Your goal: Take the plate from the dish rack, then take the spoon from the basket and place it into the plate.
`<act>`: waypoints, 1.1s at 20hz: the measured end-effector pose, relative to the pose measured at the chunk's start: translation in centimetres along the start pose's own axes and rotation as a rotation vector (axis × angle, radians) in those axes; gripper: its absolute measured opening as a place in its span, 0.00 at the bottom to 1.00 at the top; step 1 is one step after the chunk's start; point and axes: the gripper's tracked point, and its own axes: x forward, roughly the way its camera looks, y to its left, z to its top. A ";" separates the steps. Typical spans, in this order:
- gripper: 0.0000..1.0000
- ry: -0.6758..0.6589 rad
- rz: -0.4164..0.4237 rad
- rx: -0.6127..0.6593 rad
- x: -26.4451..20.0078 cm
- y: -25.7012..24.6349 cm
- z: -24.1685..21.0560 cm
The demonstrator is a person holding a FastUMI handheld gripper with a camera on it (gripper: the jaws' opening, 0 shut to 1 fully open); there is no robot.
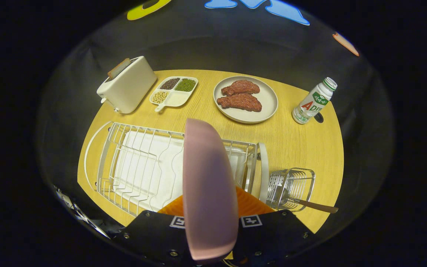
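Plate (208,189) clamped in tool (210,222)

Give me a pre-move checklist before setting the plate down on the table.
1. Plate held: ok. The pink plate stands on edge between the fingers of the gripper, both pressing on it.
2. Plate out of the dish rack: ok. It is lifted above the dish rack.
3. Bare table to set it on: ok. There is open wood between the rack and the plate of meat.
4. Obstacles near that spot: ok. The bottle stands apart, at the table's far edge.
5. Spoon ready: ok. The spoon lies in the wire basket, handle sticking out.
6. Grip firmness: cannot tell.
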 end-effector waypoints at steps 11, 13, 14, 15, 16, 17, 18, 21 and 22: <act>0.34 0.002 -0.018 -0.024 0.1 -0.1 1.0; 0.34 0.001 -0.023 -0.031 0.0 -0.2 1.4; 0.34 0.000 -0.026 -0.038 0.0 -0.2 1.6; 0.34 0.000 -0.028 -0.044 0.0 -0.2 1.8; 0.34 0.000 -0.031 -0.048 0.0 -0.2 1.9; 0.34 -0.007 -0.039 -0.058 -0.1 -0.4 2.2; 0.34 -0.016 -0.044 -0.070 -0.4 -0.7 2.6; 0.35 -0.005 0.010 -0.030 -1.1 0.0 2.6; 0.35 -0.005 0.020 -0.027 -1.5 -0.1 2.4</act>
